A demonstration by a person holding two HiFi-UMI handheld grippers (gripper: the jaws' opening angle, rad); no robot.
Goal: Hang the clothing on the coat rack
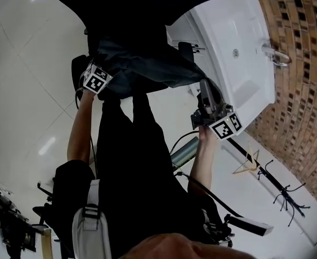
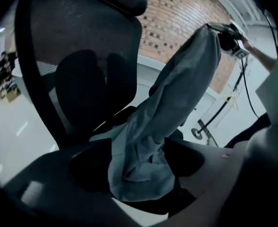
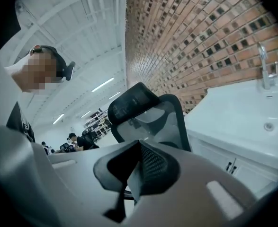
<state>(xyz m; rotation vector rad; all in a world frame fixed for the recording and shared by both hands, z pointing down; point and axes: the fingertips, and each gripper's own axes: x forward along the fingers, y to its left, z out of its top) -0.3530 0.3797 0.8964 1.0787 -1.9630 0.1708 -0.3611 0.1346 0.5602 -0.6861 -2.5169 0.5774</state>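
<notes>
A dark blue-grey garment (image 1: 147, 69) stretches between my two grippers above a black office chair (image 2: 82, 74). My right gripper (image 1: 204, 93) is shut on one end of it; in the right gripper view only a thin edge of cloth shows between the closed jaws of the right gripper (image 3: 136, 174). In the left gripper view the garment (image 2: 176, 93) runs up to the right gripper (image 2: 228, 37), and its lower end lies bunched between the wide-standing jaws of my left gripper (image 2: 139, 171). The left gripper (image 1: 110, 85) is half hidden under the cloth. The black coat rack (image 1: 280, 188) stands to the right.
A white sink cabinet (image 1: 239, 47) with a tap stands against the brick wall (image 1: 304, 90) on the right. A wooden hanger (image 1: 247, 163) lies on the floor by the rack's pole. The person's body and legs fill the middle of the head view.
</notes>
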